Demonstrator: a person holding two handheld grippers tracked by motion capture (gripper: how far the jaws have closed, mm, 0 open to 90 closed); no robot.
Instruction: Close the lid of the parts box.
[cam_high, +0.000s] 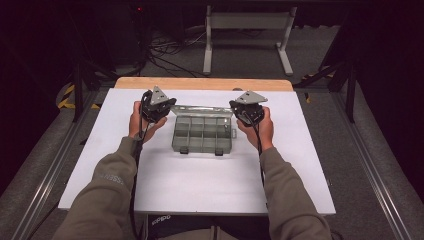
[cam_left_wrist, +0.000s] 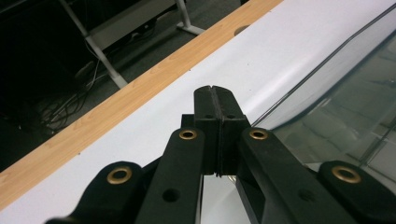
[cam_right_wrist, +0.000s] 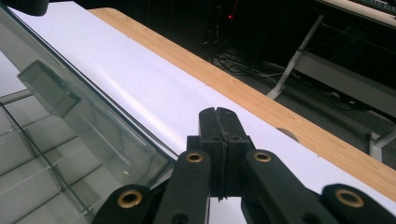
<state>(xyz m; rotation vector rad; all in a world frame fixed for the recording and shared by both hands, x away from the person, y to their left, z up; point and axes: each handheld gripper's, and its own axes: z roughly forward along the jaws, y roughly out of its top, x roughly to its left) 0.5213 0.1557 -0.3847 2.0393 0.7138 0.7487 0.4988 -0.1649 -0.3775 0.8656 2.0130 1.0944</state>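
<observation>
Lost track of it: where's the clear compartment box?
In the high view, the clear compartment box sits mid-table with its lid open, between the left gripper and right gripper.

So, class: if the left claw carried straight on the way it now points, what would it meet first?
Probably nothing at once: the shut left claw aims past the clear plastic compartment box's open lid, over the bare white tabletop toward its light wooden far edge. Depth is hard to judge.

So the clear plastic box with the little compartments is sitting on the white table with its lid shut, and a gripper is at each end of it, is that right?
Not quite: the lid is open, not shut. The high view shows it raised at the back of the compartment box, whose dividers lie uncovered. The rest holds: the box sits on the white table, with the left gripper at one end and the right gripper at the other.
</observation>
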